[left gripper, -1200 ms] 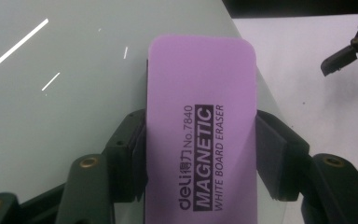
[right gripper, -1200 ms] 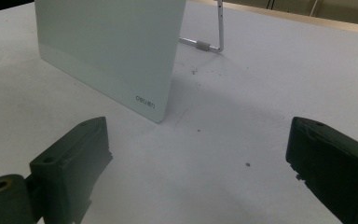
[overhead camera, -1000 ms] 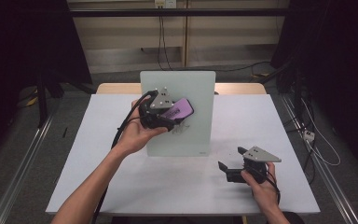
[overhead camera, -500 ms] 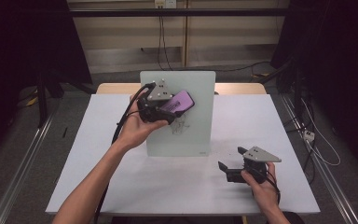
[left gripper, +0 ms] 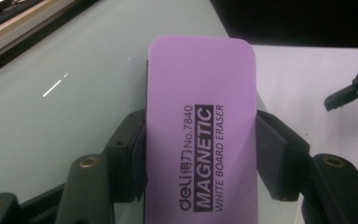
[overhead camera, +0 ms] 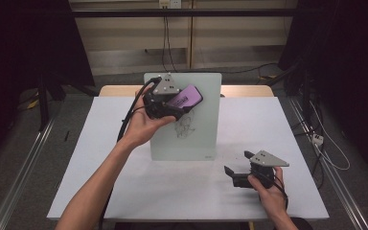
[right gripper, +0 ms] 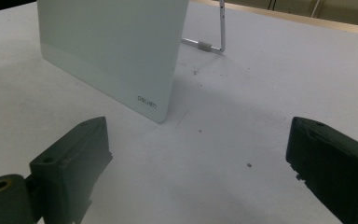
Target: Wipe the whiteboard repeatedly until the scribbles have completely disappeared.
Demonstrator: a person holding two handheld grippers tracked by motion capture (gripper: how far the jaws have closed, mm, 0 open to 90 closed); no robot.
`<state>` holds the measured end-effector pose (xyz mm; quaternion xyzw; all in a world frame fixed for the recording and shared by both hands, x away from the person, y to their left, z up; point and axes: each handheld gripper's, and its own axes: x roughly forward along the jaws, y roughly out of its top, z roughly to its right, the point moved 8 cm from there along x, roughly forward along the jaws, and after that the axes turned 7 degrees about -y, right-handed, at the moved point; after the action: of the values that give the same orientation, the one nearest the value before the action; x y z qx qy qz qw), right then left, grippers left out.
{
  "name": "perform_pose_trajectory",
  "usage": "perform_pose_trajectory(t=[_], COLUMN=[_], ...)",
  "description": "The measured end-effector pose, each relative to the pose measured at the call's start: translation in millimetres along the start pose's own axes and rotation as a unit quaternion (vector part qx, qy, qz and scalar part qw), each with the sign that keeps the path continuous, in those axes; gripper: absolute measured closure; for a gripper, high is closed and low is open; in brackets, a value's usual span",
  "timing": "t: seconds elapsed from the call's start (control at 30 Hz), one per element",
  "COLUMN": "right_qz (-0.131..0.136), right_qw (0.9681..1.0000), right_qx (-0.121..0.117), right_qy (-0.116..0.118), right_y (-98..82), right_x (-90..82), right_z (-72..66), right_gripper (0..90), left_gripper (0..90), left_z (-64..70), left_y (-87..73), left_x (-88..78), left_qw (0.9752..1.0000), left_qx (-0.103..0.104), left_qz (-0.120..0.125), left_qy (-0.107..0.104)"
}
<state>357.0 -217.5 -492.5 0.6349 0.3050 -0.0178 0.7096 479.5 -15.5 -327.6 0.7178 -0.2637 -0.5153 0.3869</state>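
My left gripper (overhead camera: 184,106) is clenched on the purple eraser (overhead camera: 184,98), both pads pressed against its long edges, and I have it up at the top of the standing whiteboard (overhead camera: 196,139), just above the scribbled drawing (overhead camera: 184,127). My right gripper (overhead camera: 232,173) rests low over the counter (overhead camera: 124,187) near the board's lower right corner, jaws spread wide with nothing between them

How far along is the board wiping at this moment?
Done: the left tool is shut on the purple eraser, raised at the whiteboard. In hand: wiping near the top. Left: the doodle remains mid-board. The right tool rests open on the table.
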Motion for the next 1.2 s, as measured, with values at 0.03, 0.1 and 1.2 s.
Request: perform_pose_trajectory(t=[0.03, 0.1, 1.2], right_qz=[0.000, 0.000, -0.001], right_qw=[1.0000, 1.0000, 1.0000], right_qx=[0.000, 0.001, 0.001], right_qy=[0.000, -0.001, 0.000], right_y=[0.0, -0.1, -0.5], right_x=[-0.1, -0.2, -0.9], right_z=[0.2, 0.5, 0.8], right_gripper=[5.9, 5.9, 5.9], left_gripper=[40.9, 40.9, 40.8], left_z=[1.7, 4.3, 5.6], left_y=[-0.7, -2.3, -13.1], left_x=[1.7, 4.7, 1.0], left_qw=[1.0000, 0.9999, 0.9998], left_qx=[0.002, 0.005, 0.002], left_qz=[-0.003, -0.008, -0.017], left_qy=[-0.002, -0.005, -0.003])
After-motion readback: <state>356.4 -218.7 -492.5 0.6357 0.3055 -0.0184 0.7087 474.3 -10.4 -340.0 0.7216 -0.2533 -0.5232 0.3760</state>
